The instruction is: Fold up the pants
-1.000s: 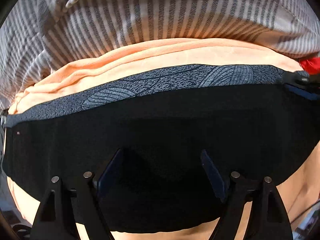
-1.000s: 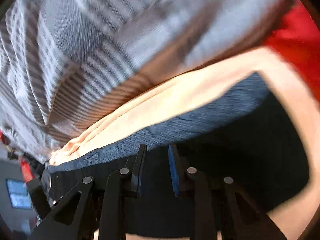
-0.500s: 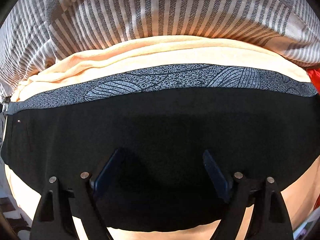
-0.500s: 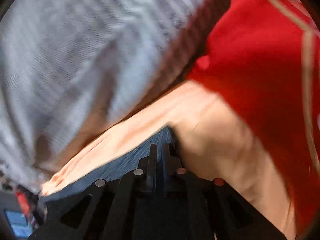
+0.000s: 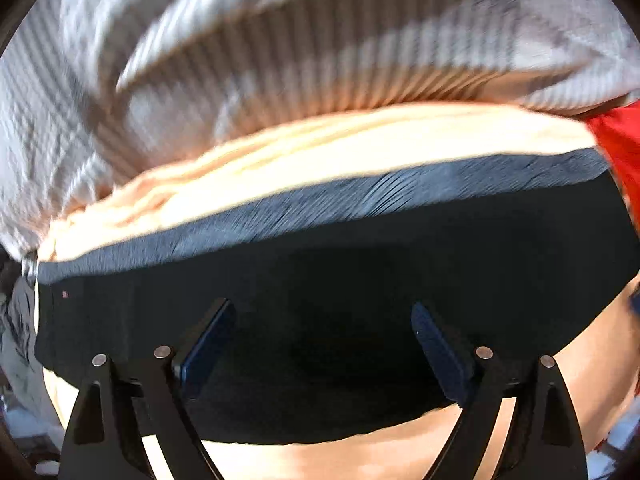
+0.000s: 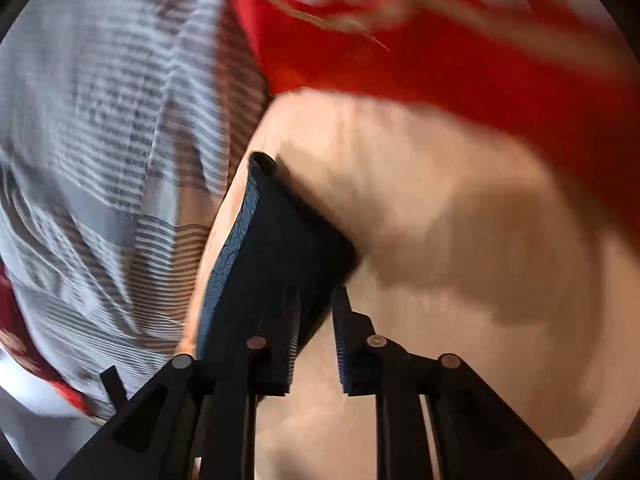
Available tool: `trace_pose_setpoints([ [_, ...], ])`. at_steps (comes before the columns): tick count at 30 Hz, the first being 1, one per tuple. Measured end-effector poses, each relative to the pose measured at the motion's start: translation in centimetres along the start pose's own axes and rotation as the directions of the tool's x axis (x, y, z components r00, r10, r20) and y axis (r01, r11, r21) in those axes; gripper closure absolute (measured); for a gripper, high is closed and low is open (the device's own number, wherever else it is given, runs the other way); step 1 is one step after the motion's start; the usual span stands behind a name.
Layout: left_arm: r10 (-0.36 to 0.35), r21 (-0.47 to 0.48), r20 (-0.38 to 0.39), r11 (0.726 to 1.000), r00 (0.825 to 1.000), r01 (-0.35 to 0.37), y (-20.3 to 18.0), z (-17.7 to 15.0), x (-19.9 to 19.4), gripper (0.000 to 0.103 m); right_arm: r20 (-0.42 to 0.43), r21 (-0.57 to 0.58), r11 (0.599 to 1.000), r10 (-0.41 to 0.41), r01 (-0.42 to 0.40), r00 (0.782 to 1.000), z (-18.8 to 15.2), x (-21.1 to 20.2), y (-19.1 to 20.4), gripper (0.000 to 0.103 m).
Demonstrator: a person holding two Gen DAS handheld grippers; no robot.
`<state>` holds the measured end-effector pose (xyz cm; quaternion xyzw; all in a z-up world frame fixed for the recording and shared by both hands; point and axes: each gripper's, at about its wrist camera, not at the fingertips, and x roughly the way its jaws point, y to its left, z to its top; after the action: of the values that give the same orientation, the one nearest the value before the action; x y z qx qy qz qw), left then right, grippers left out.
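A: Below, in the left wrist view, we see the left tongs (image 5: 322, 344) with jaws spread wide and still widening; the black pants (image 5: 360, 280) lie flat beneath them, filling the lower half of the frame, and neither pad presses on the cloth.

B: We note the grey patterned waistband (image 5: 320, 208) running across mid-frame, with peach fabric (image 5: 304, 156) above it and striped grey-and-white cloth (image 5: 280, 48) across the top. A red cloth (image 5: 616, 140) shows at the right edge.

A: In the right wrist view, we see the right tongs (image 6: 314, 344) at lower centre, jaws narrowly apart and opening. A corner of the pants (image 6: 280, 248) rises from the left finger (image 6: 286, 344) toward mid-frame.

B: We cannot tell whether cloth remains between the pads; the gap shows peach fabric (image 6: 460, 220). Red cloth (image 6: 440, 52) fills the upper right, striped cloth (image 6: 112, 120) the left.
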<state>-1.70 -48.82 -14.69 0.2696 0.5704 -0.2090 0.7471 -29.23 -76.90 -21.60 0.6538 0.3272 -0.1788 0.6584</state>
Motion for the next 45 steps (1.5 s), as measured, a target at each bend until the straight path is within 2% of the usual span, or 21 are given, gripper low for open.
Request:
trace_pose_setpoints([
  [1, -0.009, 0.003, 0.008, 1.0, 1.0, 0.009, -0.5, 0.4, -0.1, 0.012, 0.001, 0.024, 0.999, 0.026, -0.026, 1.0, -0.6, 0.6, -0.3, 0.072],
  [3, -0.019, 0.004, 0.019, 1.0, 1.0, 0.018, -2.1, 1.8, 0.4, 0.012, 0.001, 0.031, 0.998, 0.056, -0.056, 0.998, -0.7, 2.0, -0.3, 0.048],
  [4, -0.023, 0.0, 0.017, 1.0, 1.0, 0.023, -2.9, 2.5, 0.9, 0.012, -0.001, 0.022, 0.998, 0.058, -0.058, 0.998, -0.6, 2.5, -0.1, 0.047],
  [7, -0.007, 0.002, -0.016, 1.0, 1.0, 0.007, -4.5, 2.9, 2.7, 0.012, 0.009, 0.012, 0.997, 0.075, -0.075, 0.997, -0.4, 3.0, 0.0, 0.047],
  [9, -0.005, -0.002, -0.052, 1.0, 0.999, 0.005, -4.9, 2.1, 4.1, 0.012, 0.016, 0.028, 0.995, 0.094, -0.095, 0.995, 0.0, 3.3, 0.1, 0.047],
  [14, -0.02, -0.02, -0.04, 1.0, 0.999, 0.019, -4.9, 1.3, 3.9, 0.012, 0.014, 0.005, 0.984, 0.181, -0.181, 0.983, 1.3, 4.6, 1.7, 0.045],
  [20, -0.027, -0.013, -0.05, 1.0, 0.998, 0.026, -5.2, 1.3, 4.0, 0.012, -0.033, -0.068, 0.982, 0.176, -0.178, 0.984, -0.3, 5.3, 1.8, 0.047],
  [23, -0.005, -0.029, -0.05, 1.0, 0.999, 0.004, -4.8, 2.1, 5.1, 0.001, -0.047, -0.06, 0.973, 0.219, -0.222, 0.975, -0.2, 6.1, 2.5, 0.045],
  [26, -0.044, -0.066, -0.076, 0.997, 0.996, 0.039, -4.1, 2.2, 5.7, 0.001, -0.062, -0.051, 0.967, 0.246, -0.249, 0.967, 0.8, 8.1, 3.8, 0.045],
  [27, -0.046, -0.057, -0.093, 0.998, 0.995, 0.04, -4.1, 2.5, 5.6, 0.001, -0.085, -0.041, 0.975, 0.215, -0.219, 0.973, 1.1, 8.9, 4.2, 0.054],
  [28, -0.044, -0.053, -0.1, 0.998, 0.994, 0.039, -4.1, 2.3, 5.3, 0.016, -0.097, -0.034, 0.981, 0.189, -0.193, 0.977, 1.3, 9.4, 4.3, 0.066],
  [29, -0.048, -0.055, -0.1, 0.998, 0.994, 0.043, -4.1, 2.7, 4.8, 0.029, -0.1, -0.029, 0.981, 0.187, -0.191, 0.977, 1.3, 9.5, 4.3, 0.089],
  [30, -0.069, -0.062, -0.097, 0.996, 0.993, 0.064, -4.0, 3.3, 4.0, 0.047, -0.101, -0.029, 0.98, 0.191, -0.195, 0.976, 1.3, 9.4, 4.2, 0.089],
  [31, -0.077, -0.069, -0.089, 0.995, 0.993, 0.071, -3.7, 4.0, 3.5, 0.048, -0.107, -0.047, 0.98, 0.185, -0.191, 0.977, 1.2, 9.2, 4.4, 0.089],
  [33, -0.088, -0.102, -0.032, 0.991, 0.996, 0.085, -3.5, 5.4, 2.5, 0.048, -0.118, -0.086, 0.979, 0.174, -0.185, 0.978, 0.9, 8.8, 4.8, 0.089],
  [36, -0.092, -0.137, -0.023, 0.987, 0.996, 0.088, -3.2, 7.6, 3.7, 0.048, -0.127, -0.093, 0.978, 0.176, -0.188, 0.976, 0.8, 8.8, 4.9, 0.089],
  [38, -0.052, -0.113, -0.057, 0.993, 0.997, 0.046, -4.1, 8.0, 6.2, 0.048, -0.131, -0.097, 0.978, 0.17, -0.184, 0.977, 0.9, 8.9, 4.8, 0.089],
  [40, -0.013, -0.089, 0.014, 0.996, 1.0, 0.014, -4.8, 7.9, 6.4, 0.047, -0.136, -0.1, 0.98, 0.156, -0.17, 0.978, 0.8, 9.2, 4.7, 0.089],
  [41, -0.002, -0.061, -0.003, 0.998, 1.0, 0.002, -5.2, 8.1, 6.1, 0.047, -0.139, -0.103, 0.98, 0.154, -0.169, 0.978, 0.8, 9.2, 4.6, 0.089],
  [45, -0.059, -0.09, -0.023, 0.994, 0.998, 0.057, -4.0, 6.9, 3.8, 0.047, -0.149, -0.088, 0.981, 0.157, -0.171, 0.976, 0.8, 9.5, 4.7, 0.087],
])
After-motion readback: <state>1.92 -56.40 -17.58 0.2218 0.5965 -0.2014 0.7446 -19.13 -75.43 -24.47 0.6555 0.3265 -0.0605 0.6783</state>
